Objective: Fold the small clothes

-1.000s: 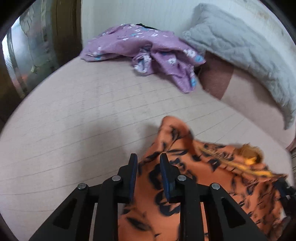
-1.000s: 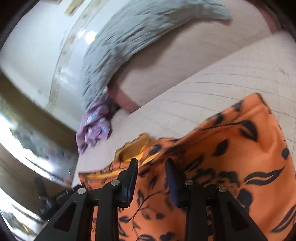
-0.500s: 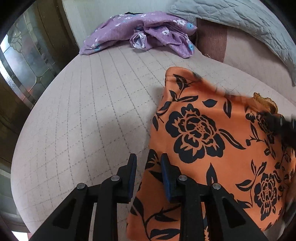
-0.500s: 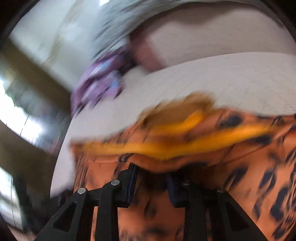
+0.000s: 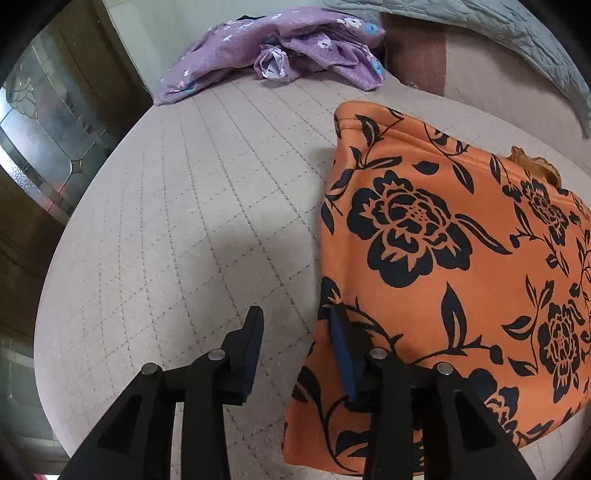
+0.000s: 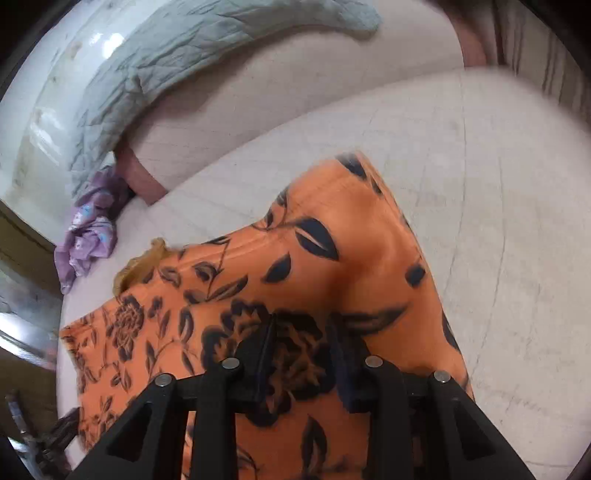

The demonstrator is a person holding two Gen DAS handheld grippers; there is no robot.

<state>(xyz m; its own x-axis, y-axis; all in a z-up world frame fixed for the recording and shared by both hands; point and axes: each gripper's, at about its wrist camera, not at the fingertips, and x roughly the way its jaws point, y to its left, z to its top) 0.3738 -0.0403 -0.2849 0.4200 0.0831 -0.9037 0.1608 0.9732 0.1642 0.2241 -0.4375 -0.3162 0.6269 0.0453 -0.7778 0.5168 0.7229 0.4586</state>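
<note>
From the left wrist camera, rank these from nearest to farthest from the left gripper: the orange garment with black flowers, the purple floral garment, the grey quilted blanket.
1. Orange garment with black flowers: right at the left gripper, its left edge beside the right finger; the jaws have just been opening, nothing gripped.
2. Purple floral garment: crumpled far up the bed, centre.
3. Grey quilted blanket: beyond it, top right.

Smooth orange floral-print cloth garment (image 5: 461, 258) lies on a matt, stitched quilted bedspread (image 5: 184, 240); at 12 o'clock, thin crumpled purple floral cloth (image 5: 280, 51); matt black plastic left gripper (image 5: 295, 332) with shiny metal pins
</note>
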